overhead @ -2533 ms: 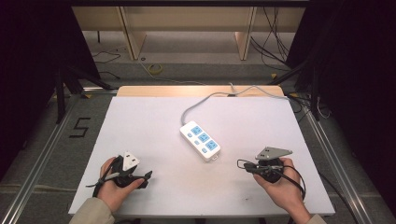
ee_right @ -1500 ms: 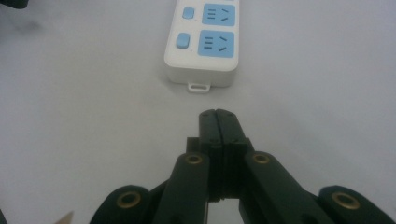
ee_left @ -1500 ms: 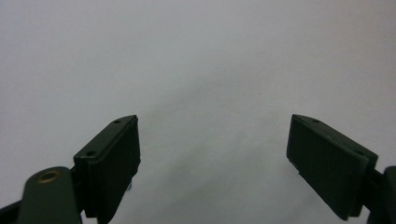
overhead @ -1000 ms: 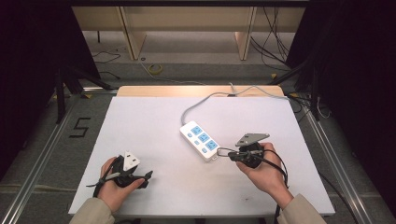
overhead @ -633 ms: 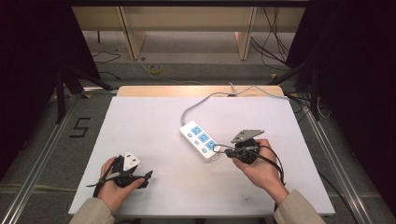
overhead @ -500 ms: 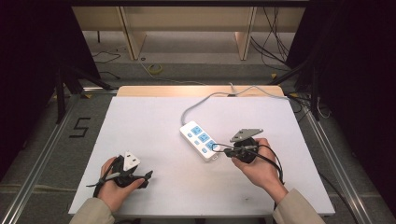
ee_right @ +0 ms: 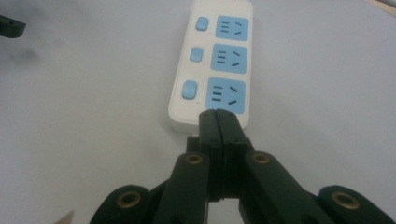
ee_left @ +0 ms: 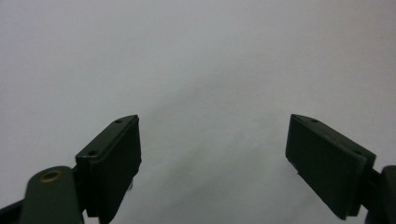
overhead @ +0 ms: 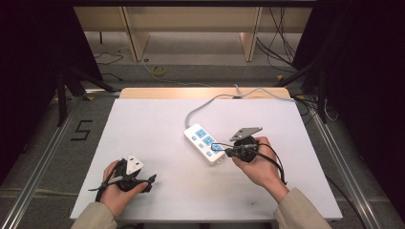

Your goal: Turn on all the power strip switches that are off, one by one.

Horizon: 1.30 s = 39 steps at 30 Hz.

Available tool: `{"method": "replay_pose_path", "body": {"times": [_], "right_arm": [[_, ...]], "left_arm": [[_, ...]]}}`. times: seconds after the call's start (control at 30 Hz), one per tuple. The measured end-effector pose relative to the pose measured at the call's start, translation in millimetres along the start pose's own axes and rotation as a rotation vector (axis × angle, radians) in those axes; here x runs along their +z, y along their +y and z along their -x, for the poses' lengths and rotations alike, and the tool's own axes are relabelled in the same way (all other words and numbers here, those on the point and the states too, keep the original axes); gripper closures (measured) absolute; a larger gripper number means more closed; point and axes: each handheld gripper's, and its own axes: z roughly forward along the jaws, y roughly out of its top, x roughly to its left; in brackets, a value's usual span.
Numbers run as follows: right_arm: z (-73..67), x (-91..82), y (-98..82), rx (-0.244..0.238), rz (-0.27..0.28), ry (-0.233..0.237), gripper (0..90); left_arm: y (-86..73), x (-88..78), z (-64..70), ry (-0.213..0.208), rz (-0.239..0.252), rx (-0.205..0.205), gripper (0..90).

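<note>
Right gripper [ee_right: 218, 114], jaws together, tips over the near end of the white power strip [ee_right: 212, 60]. Left gripper [ee_left: 215, 154], jaws apart, at the table's [overhead: 157, 124] near left.

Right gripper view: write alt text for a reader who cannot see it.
The right tool, its black jaws shut together, points at the near end of a white plastic power strip with three blue sockets and three blue switches, lying on a white table.

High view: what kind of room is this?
Probably a lab or workshop: a bare white table on a metal frame, loose cables on the floor behind, black curtains at the sides, a power strip.
</note>
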Motion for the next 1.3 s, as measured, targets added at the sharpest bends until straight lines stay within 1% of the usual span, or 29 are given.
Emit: {"method": "replay_pose_path", "body": {"times": [0.07,0.3,0.37,0.43,0.53,0.57,0.67,1.03,1.17,1.3], "right_arm": [[0.1,1.8,1.0,0.006,-0.005,-0.001,90.0],[0.2,7.2,6.6,0.003,-0.012,-0.002,90.0],[0.2,9.3,10.9,-0.006,-0.010,-0.003,90.0],[-0.3,9.6,12.5,-0.002,-0.014,-0.003,90.0],[-1.4,12.9,18.6,-0.010,-0.012,-0.004,90.0],[-1.2,14.2,19.8,-0.019,-0.010,-0.004,90.0],[-1.5,16.7,22.9,-0.018,-0.016,-0.002,90.0],[-0.7,21.8,28.9,-0.012,-0.021,-0.005,90.0],[-0.1,24.9,32.8,-0.023,-0.023,-0.007,90.0],[-0.7,27.7,35.7,-0.022,-0.027,-0.004,90.0]], "left_arm": [[0.0,0.0,0.1,-0.001,-0.002,0.001,18.3],[1.4,0.7,1.2,-0.003,0.000,0.003,18.3],[1.3,0.7,0.9,-0.002,0.001,0.002,18.3],[1.3,0.6,0.7,-0.002,0.001,0.003,18.3],[1.4,0.7,1.1,-0.003,0.002,0.003,18.3],[1.5,0.6,1.2,-0.004,0.002,0.004,18.3],[1.5,0.6,1.2,-0.004,0.002,0.005,18.3],[1.6,0.9,1.8,-0.003,0.004,0.004,18.3],[1.7,0.9,1.7,-0.003,0.005,0.004,18.4],[1.7,0.7,1.4,-0.003,0.002,0.007,18.3]]}}
